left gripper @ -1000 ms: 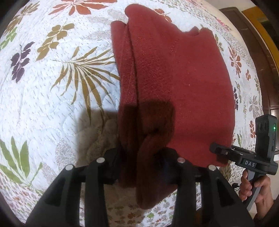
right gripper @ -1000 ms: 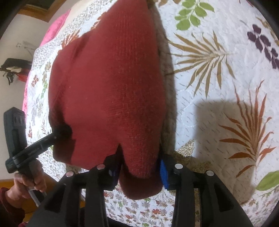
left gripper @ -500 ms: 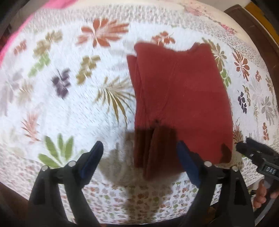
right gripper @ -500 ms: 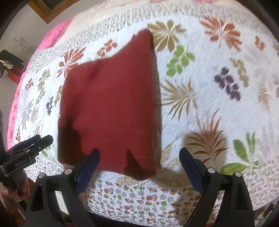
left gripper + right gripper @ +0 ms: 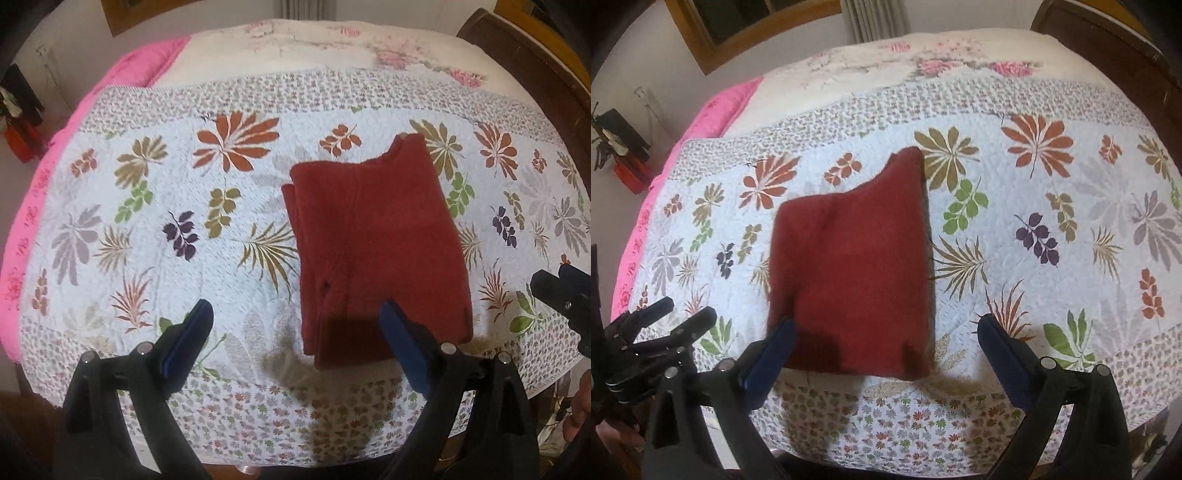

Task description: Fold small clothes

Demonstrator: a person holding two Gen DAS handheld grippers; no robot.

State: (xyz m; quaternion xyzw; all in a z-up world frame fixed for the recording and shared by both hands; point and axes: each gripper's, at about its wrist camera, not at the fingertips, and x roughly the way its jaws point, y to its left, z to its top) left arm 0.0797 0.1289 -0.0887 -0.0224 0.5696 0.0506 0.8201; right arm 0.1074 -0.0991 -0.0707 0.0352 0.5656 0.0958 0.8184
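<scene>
White quilted bedspread printed with orange, olive, green and purple leaves point(image 5: 155, 258) covers a bed and fills most of both wrist views; a bright pink blanket point(image 5: 122, 88) runs along its left edge, a cream sheet with pink flowers point(image 5: 303, 44) lies at the top of the frame, and dark wooden bed frame point(image 5: 535, 62) curves across the upper right. Folded dark red knitted garment point(image 5: 373, 251) lies flat on the bedspread, right of centre in the left wrist view and left of centre in the right wrist view point(image 5: 857, 273); its lower edge falls in shadow near the bottom border of small flowers. Left gripper point(image 5: 297, 339), black with blue pads, has its jaws spread wide and grips nothing; the right-hand pad overlaps the garment's lower edge in the frame, and whether it touches cannot be told. Right gripper point(image 5: 884, 356) likewise has jaws wide apart and empty, its left-hand pad crossing the garment's lower left corner. Each gripper shows at the edge of the other's view, low and to the side.
</scene>
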